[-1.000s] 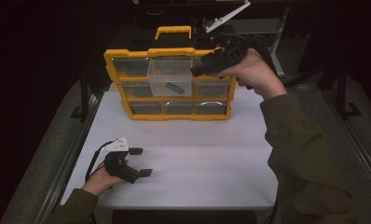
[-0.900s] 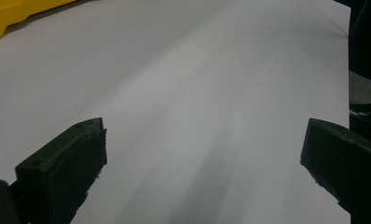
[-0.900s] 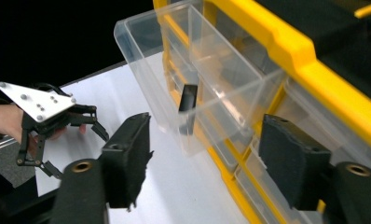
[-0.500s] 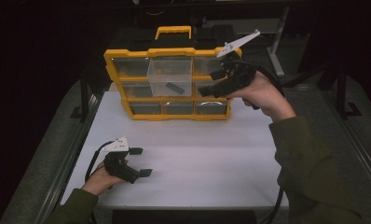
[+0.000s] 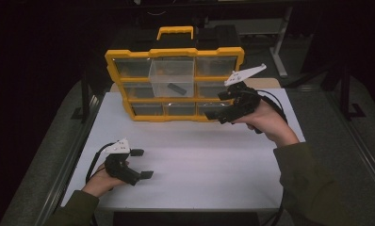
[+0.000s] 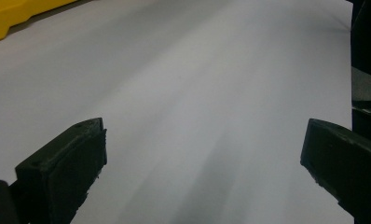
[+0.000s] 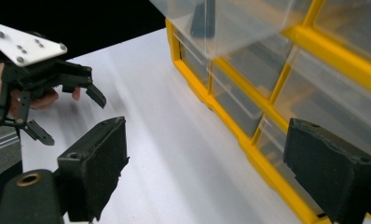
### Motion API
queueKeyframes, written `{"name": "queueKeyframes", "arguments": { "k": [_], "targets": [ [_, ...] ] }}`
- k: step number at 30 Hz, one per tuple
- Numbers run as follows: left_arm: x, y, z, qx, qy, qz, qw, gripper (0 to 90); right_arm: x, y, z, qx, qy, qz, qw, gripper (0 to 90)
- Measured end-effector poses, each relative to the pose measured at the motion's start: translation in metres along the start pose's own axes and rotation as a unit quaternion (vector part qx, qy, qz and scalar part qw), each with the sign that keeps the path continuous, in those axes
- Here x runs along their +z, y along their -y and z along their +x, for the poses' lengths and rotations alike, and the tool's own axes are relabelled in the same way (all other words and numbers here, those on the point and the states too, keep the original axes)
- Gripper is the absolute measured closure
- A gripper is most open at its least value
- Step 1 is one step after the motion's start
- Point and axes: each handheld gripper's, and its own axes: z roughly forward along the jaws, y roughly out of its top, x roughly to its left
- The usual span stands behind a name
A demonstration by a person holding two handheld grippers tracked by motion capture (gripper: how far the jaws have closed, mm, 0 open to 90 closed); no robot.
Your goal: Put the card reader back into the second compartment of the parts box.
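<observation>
Dark room surrounds a white worktop (image 5: 199, 160); yellow plastic drawer organiser (image 5: 174, 52) stands at its far edge; left gripper (image 5: 141, 163) and right gripper (image 5: 215, 105) both gape, empty

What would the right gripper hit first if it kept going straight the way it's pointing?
Probably the bare white tabletop beside the yellow drawer organizer. The open right gripper points along the organizer's front, whose lower drawers sit close to the right jaw, so depth is uncertain.
</observation>
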Motion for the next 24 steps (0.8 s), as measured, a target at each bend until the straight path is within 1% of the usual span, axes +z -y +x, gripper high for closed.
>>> {"name": "queueKeyframes", "arguments": {
  "k": [6, 9, 12, 13, 17, 19, 22, 23, 24],
  "targets": [
    [0.0, 0.0, 0.0, 0.001, -0.001, 0.0, 1.0, 0.0, 0.008, 0.03, 0.004, 0.003, 0.002, -0.008, 1.0, 0.6],
    [-0.001, 0.001, 0.0, 0.001, -0.002, 0.0, 1.0, 0.0, 0.01, 0.047, 0.007, 0.007, 0.008, -0.017, 0.9998, 0.0],
    [-0.001, 0.001, 0.0, 0.001, -0.001, -0.001, 1.0, 0.0, 0.012, 0.065, 0.01, 0.012, 0.01, -0.015, 0.9998, 0.0],
    [-0.001, 0.001, 0.0, 0.001, -0.001, -0.001, 1.0, 0.0, 0.013, 0.071, 0.011, 0.011, 0.014, -0.016, 0.9997, 0.0],
    [-0.001, 0.002, 0.0, 0.004, -0.002, 0.0, 1.0, 0.0, 0.015, 0.096, 0.014, 0.021, 0.015, -0.019, 0.9995, 0.0],
    [-0.001, 0.002, 0.0, 0.001, -0.002, -0.001, 1.0, 0.0, 0.015, 0.108, 0.014, 0.029, 0.018, -0.026, 0.9991, 0.0],
    [-0.001, 0.003, -0.001, 0.001, -0.003, -0.001, 1.0, 0.0, 0.014, 0.124, 0.015, 0.032, 0.026, -0.03, 0.9987, 0.0],
    [-0.001, 0.003, -0.001, 0.001, -0.003, -0.001, 1.0, 0.0, 0.014, 0.124, 0.015, 0.032, 0.026, -0.03, 0.9987, 0.0],
    [-0.001, 0.003, -0.001, 0.003, -0.003, 0.0, 1.0, 0.0, 0.014, 0.128, 0.015, 0.035, 0.027, -0.03, 0.9986, 0.0]
  ]
}}
